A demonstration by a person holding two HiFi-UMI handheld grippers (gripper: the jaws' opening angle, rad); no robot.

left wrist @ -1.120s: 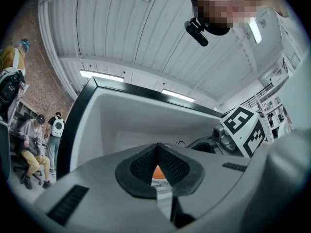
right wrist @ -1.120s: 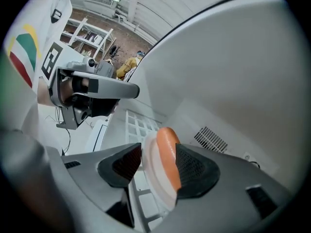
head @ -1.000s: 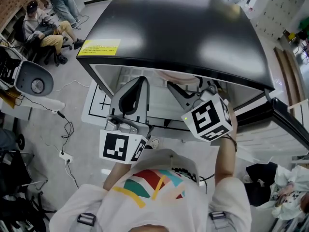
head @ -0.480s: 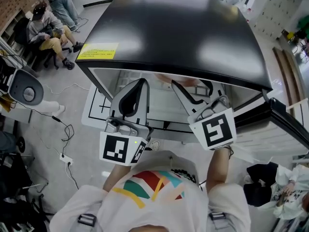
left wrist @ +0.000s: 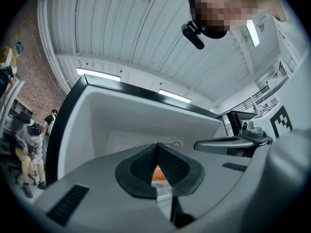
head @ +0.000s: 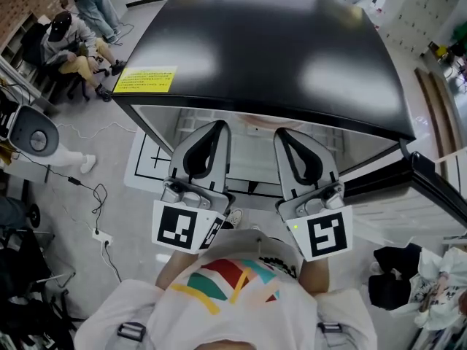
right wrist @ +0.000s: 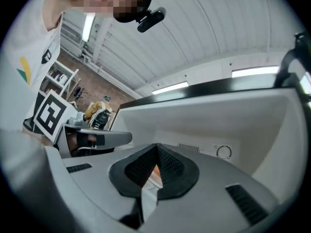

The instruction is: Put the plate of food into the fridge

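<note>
The fridge [head: 263, 42] has a black top, and its white inside [head: 255, 159] stands open below me. Both grippers point into it, side by side. My left gripper [head: 219, 125] is shut, its jaws meeting at the tip [left wrist: 157, 145] with nothing between them. My right gripper [head: 283, 132] has just been closing and is now shut and empty [right wrist: 156, 144]. Behind the jaws of each gripper a sliver of orange food [left wrist: 156, 171] [right wrist: 154, 171] shows inside the fridge. The plate itself is hidden.
The fridge door [head: 438, 188] hangs open at the right. A yellow label [head: 144, 79] sits on the top's left corner. People sit at the far left [head: 66, 42]. Cables [head: 95, 195] and a white machine [head: 33, 133] lie on the floor at left.
My right gripper has rolled upright, drawn back towards me and risen, and its jaws have gone from wide apart to shut. The left gripper has stayed where it was.
</note>
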